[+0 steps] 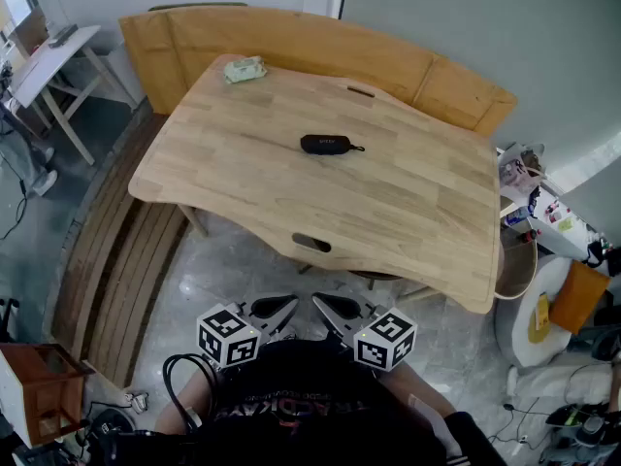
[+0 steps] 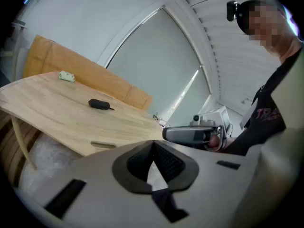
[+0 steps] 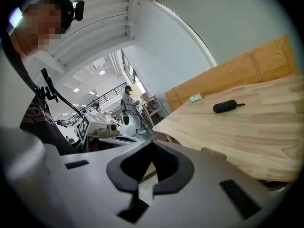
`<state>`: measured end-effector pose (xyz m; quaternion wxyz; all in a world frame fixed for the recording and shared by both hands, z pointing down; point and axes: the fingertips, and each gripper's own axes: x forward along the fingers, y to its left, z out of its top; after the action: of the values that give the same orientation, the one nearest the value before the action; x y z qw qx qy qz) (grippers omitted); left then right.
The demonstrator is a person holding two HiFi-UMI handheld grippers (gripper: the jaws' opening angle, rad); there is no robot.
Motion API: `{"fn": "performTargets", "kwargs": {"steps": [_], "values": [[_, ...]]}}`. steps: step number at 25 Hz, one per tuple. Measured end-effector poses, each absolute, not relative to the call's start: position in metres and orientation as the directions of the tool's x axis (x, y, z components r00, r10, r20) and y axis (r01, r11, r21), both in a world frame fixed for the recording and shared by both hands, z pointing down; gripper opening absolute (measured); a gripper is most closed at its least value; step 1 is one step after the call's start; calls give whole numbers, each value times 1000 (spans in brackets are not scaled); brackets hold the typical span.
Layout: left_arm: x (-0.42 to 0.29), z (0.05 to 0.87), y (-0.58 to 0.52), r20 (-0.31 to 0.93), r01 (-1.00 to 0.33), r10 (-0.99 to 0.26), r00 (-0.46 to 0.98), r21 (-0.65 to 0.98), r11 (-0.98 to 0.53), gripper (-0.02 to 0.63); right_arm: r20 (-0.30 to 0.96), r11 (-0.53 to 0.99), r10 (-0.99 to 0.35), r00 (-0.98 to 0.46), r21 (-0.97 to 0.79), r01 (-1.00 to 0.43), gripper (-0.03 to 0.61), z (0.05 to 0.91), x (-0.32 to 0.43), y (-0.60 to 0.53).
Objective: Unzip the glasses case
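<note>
Wooden table [image 1: 291, 197]: fills the middle of the head view, bare apart from two small things.

Curved wooden bench [image 1: 291, 37]: wraps the table's far edge from 10 o'clock round to 2 o'clock.

Left gripper [image 1: 283, 309] and right gripper [image 1: 328, 309]: held side by side at 6 o'clock, off the near table edge and close to the body. Well apart from everything on the table. Jaws of each pressed together with nothing between them, confirmed in both gripper views.

Glasses case [image 1: 325, 144]: dark and oblong, lying flat near the table's centre at 12 o'clock from the grippers, with its long axis running 9 to 3 o'clock. Looks closed, with the zip too small to read.

Pale green packet [image 1: 245, 69]: at 11 o'clock from the case, near the far edge. Probably no part of the task.

Short pull tab [image 1: 357, 148]: sticks out of the case's 3 o'clock end.

Progress, as judged: nothing done yet. Left to do: reaching the case, steadying it with one gripper, catching the pull with the other, and running the zip round.
</note>
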<state>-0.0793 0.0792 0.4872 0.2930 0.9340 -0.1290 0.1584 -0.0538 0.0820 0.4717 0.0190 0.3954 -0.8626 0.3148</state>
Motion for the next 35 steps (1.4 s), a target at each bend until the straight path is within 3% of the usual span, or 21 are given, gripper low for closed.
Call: {"fn": "performTargets", "kwargs": {"steps": [35], "values": [[-84, 489, 80, 368, -338, -150, 918, 524, -782, 12, 276, 485, -664, -695, -548, -681, 15, 471, -54, 79]]}}
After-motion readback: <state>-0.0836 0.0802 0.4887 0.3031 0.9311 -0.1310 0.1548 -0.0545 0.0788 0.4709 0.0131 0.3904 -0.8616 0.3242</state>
